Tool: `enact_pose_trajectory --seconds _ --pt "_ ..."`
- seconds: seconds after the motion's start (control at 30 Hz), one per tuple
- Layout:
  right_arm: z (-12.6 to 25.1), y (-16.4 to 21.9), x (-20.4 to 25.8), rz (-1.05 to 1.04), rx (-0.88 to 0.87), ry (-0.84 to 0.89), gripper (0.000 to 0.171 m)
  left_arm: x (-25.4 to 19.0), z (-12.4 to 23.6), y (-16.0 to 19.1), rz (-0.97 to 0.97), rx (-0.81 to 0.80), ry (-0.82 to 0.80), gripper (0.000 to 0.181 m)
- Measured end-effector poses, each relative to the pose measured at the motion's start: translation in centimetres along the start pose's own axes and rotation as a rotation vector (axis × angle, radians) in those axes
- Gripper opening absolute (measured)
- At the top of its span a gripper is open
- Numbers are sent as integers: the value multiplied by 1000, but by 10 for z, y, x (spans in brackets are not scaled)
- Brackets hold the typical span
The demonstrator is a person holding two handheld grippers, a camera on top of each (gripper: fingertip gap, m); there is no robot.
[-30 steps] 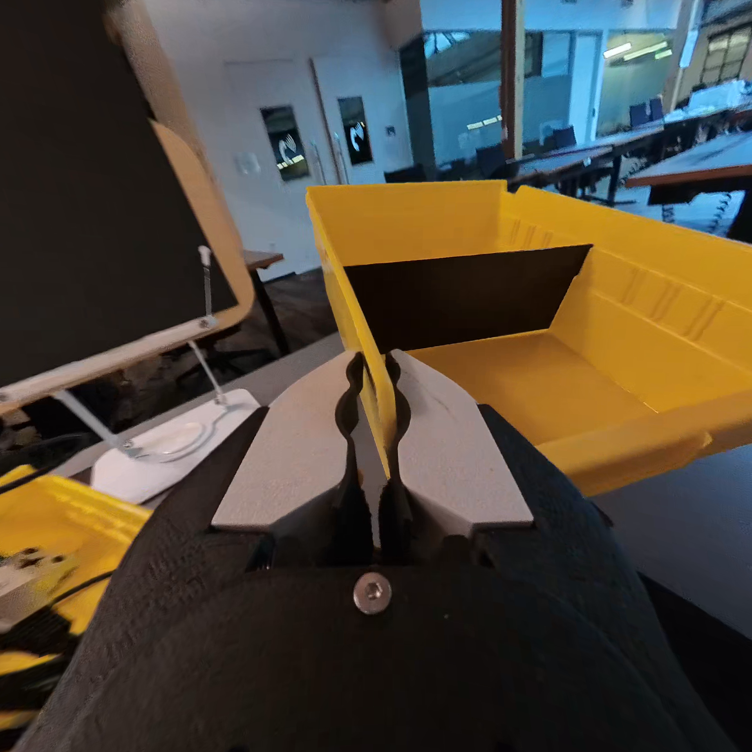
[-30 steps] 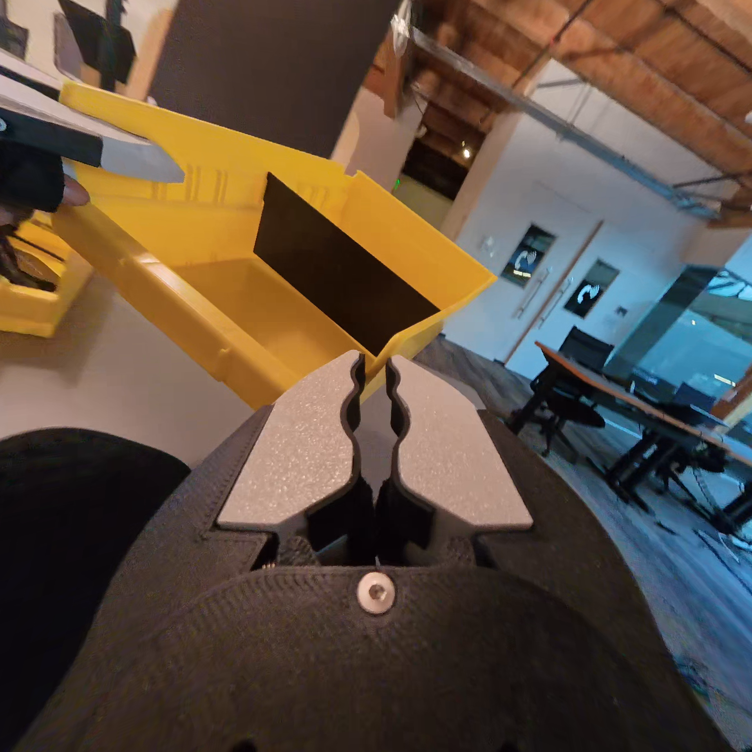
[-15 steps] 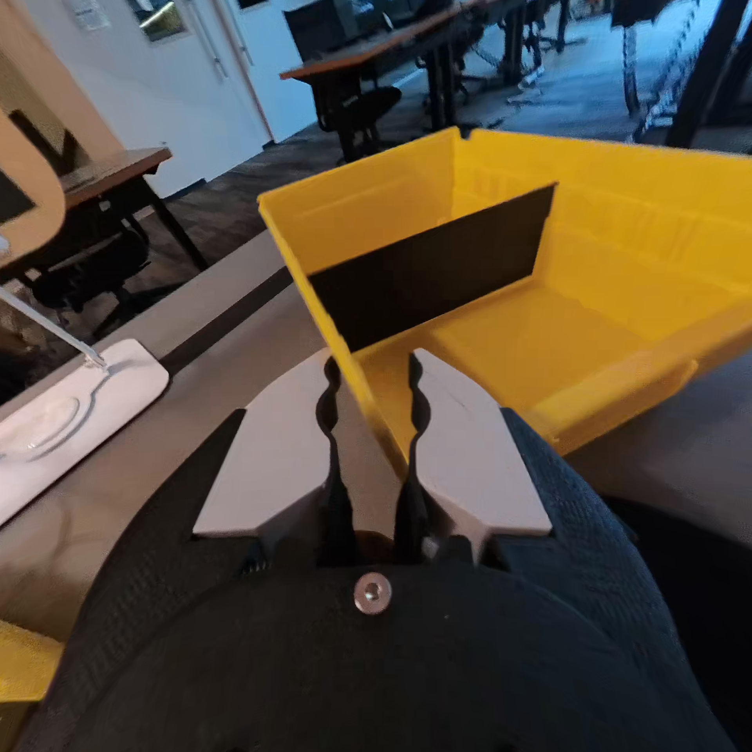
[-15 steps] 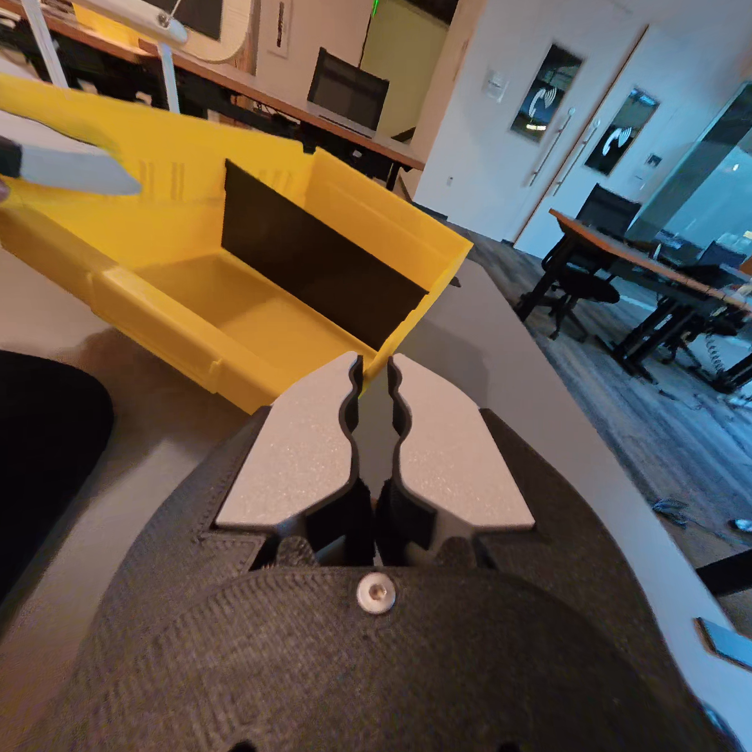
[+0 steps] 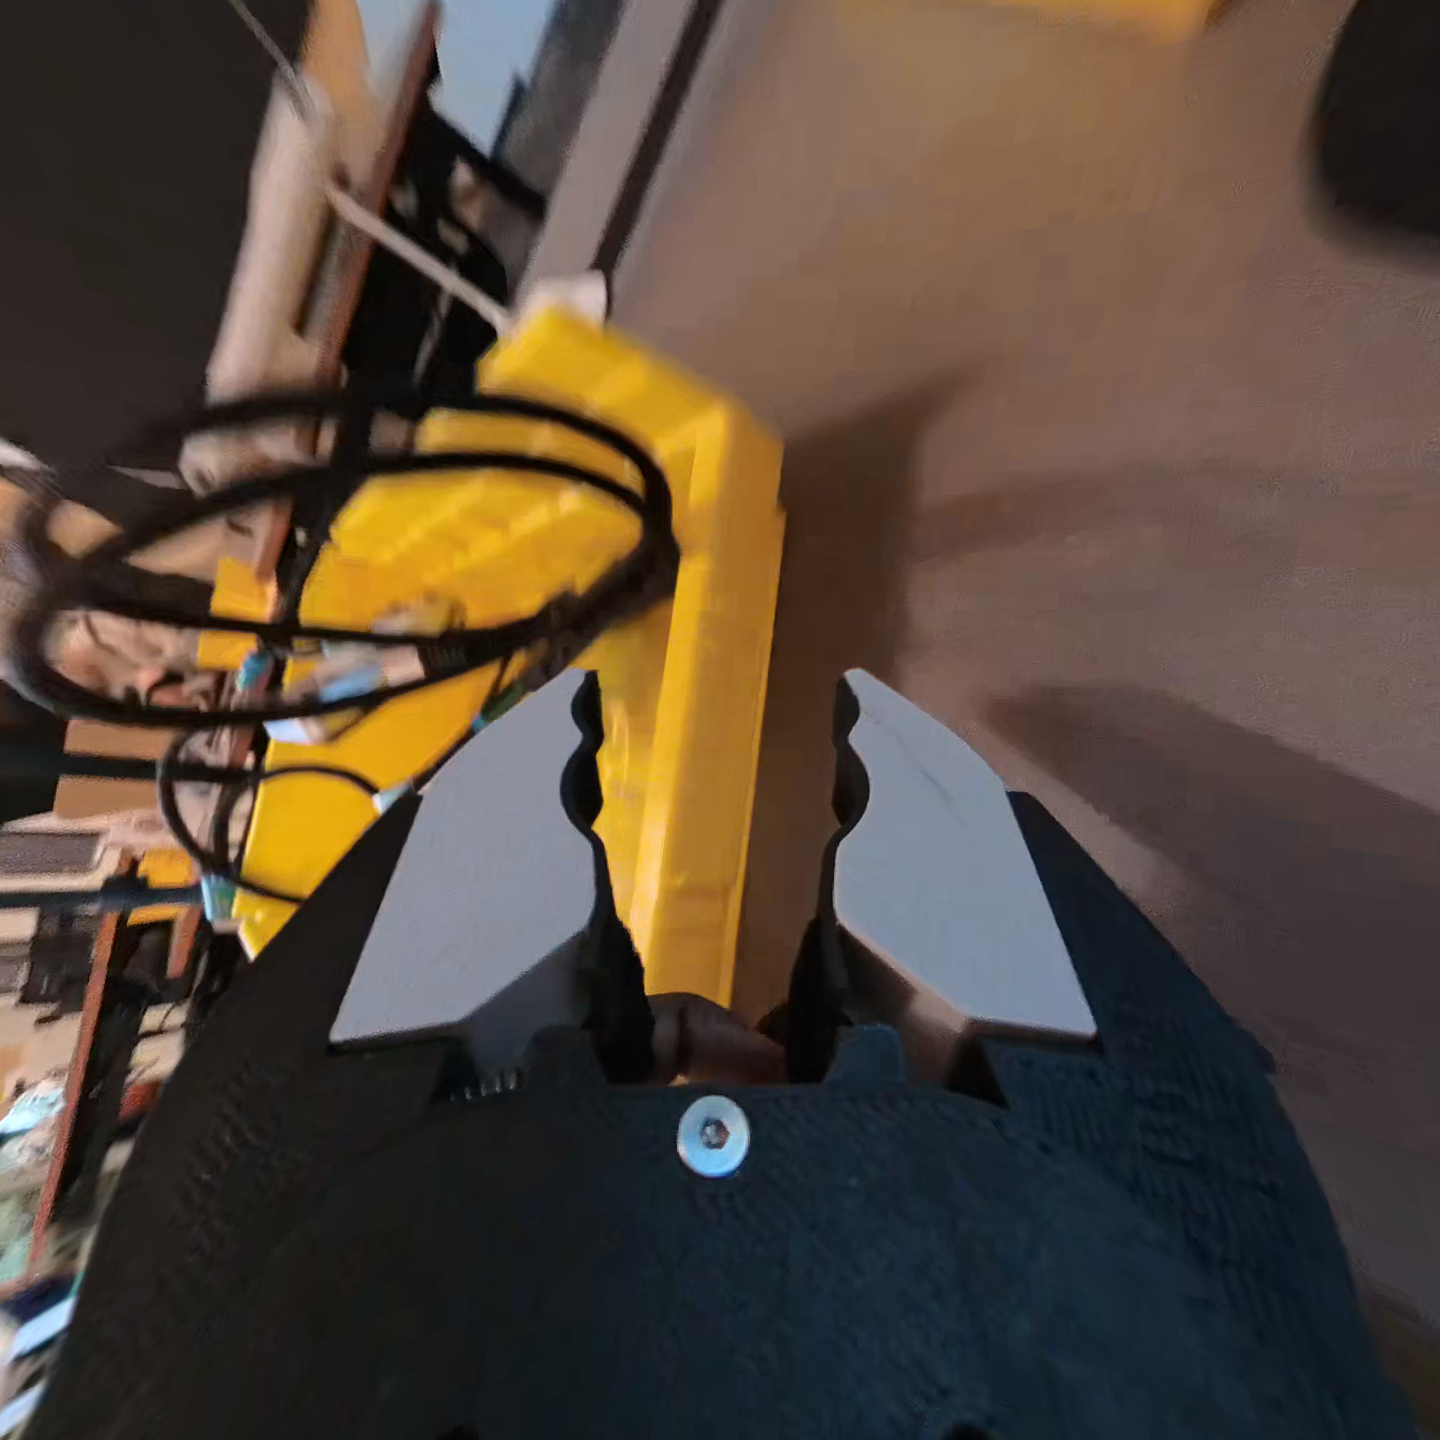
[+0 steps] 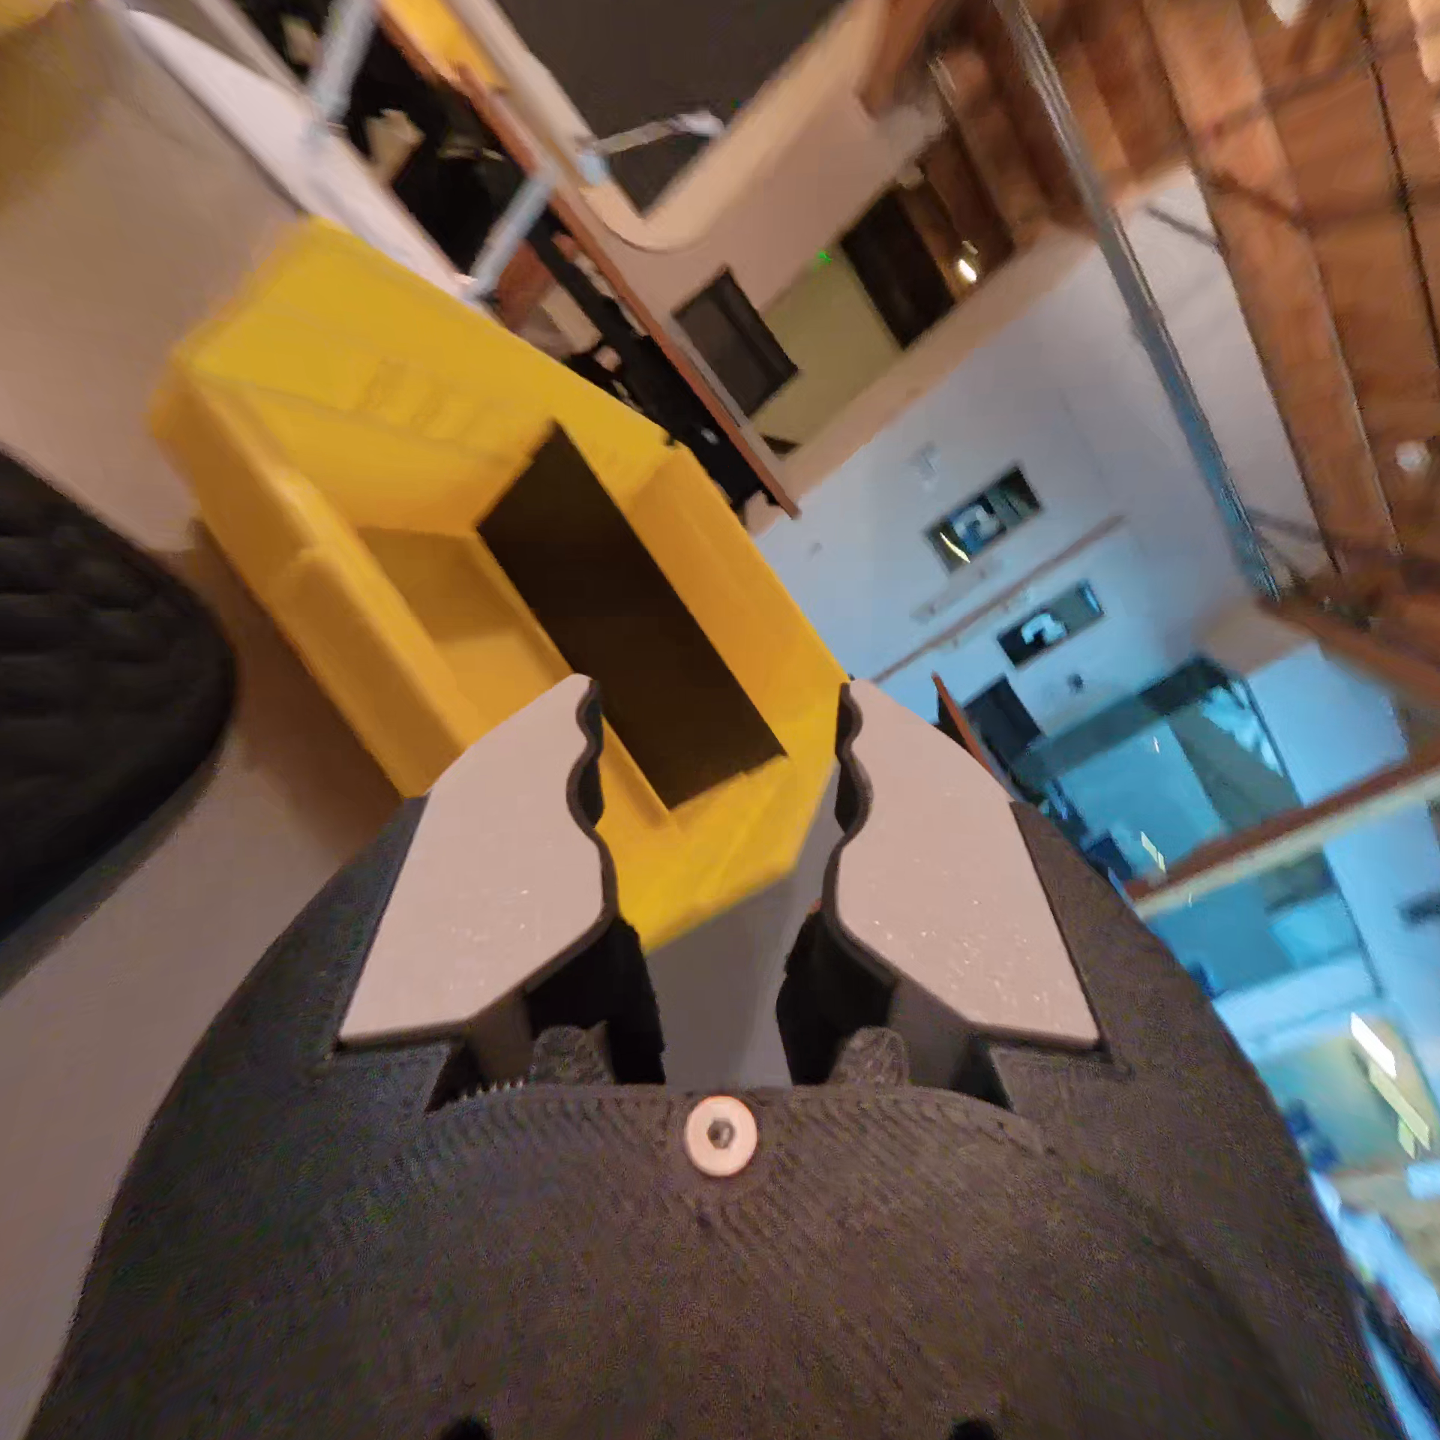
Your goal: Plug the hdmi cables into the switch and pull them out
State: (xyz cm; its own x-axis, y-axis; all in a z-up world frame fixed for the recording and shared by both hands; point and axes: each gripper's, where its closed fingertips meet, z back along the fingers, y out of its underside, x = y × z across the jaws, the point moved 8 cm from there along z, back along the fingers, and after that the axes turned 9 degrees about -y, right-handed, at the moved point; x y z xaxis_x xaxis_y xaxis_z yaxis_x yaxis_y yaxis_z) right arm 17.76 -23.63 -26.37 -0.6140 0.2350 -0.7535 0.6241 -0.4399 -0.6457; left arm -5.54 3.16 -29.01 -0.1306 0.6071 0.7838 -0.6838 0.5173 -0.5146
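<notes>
In the left wrist view, black cables (image 5: 335, 561) coil in loops over a yellow bin (image 5: 545, 592) at the left of the grey table (image 5: 1052, 467). My left gripper (image 5: 717, 693) is open and empty, its jaws apart just in front of that bin's near wall. The view is blurred and tilted. In the right wrist view, my right gripper (image 6: 717, 701) is open and empty, just in front of a second yellow bin (image 6: 405, 499) with a black divider (image 6: 623, 623), which stands on the table. No switch shows in either view.
A black rounded object (image 6: 93, 686) lies at the left of the right wrist view. Another dark patch (image 5: 1379, 117) sits at the top right of the left wrist view. Desks, chairs and white walls lie beyond the table's far edge. The left gripper's tips are roughly 35 cm from the right gripper's.
Both grippers have opened and let go of the divided yellow bin, which now rests on the table. My left gripper has swung left to the bin with the cables. Both views have tilted.
</notes>
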Motion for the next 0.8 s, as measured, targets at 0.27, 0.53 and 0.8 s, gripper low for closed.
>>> enact_pose_trajectory --seconds 0.27,0.53,0.8 --pt "-39 17 53 292 345 -265 59 31 -24 73 -18 222 116 34" --pt "-36 38 43 176 442 -219 40 82 1 165 -13 333 -72 44" --pt "-25 51 31 149 487 -240 41 92 61 226 2 362 -201 44"
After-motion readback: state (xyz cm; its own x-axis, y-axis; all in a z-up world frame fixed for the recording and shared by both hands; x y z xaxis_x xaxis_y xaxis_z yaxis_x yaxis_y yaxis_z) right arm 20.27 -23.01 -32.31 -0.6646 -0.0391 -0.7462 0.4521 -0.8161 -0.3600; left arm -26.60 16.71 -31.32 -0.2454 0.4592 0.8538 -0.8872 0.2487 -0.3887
